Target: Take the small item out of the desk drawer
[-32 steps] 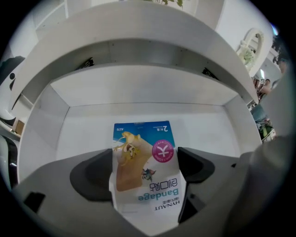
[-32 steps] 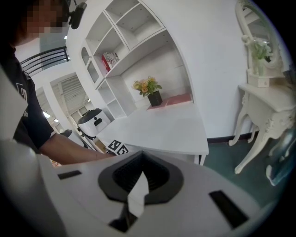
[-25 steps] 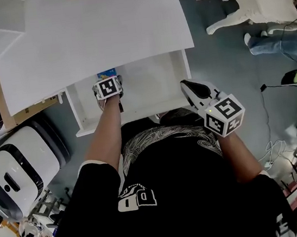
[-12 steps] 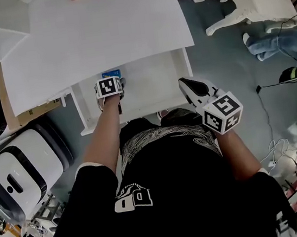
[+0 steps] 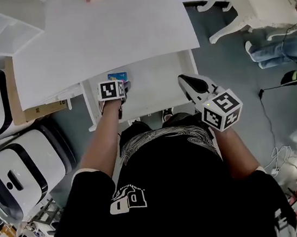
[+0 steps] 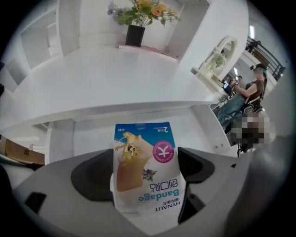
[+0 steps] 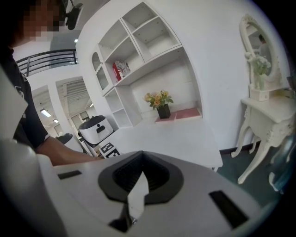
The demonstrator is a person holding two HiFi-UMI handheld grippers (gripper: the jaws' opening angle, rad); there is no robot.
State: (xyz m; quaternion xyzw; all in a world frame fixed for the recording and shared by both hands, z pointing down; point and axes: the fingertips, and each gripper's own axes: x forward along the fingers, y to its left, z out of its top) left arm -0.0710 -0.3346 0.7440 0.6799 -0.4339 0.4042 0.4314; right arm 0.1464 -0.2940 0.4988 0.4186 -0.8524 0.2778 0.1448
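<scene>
Though crowded from above, easily counted: one white desk, one open drawer under its front edge, two tools, one small packet. Left tool clamped on that packet, pinching it flat between both dark pads, within the drawer's outline at the rear left, just below the desk edge; whether lifted off the drawer bottom, cannot tell. Right tool with jaws drawn together on nothing, beside the drawer's right front corner. Compared with half a second back: slightly more of the packet clear of the desk edge, right tool much where it was. Packet flat and glossy, blue along the far end, white nearer the tool, with a tan cartoon panel, a round magenta badge, and upside-down print reading "Bandage" and "HYNAUT"; far end poking out past the pads.
</scene>
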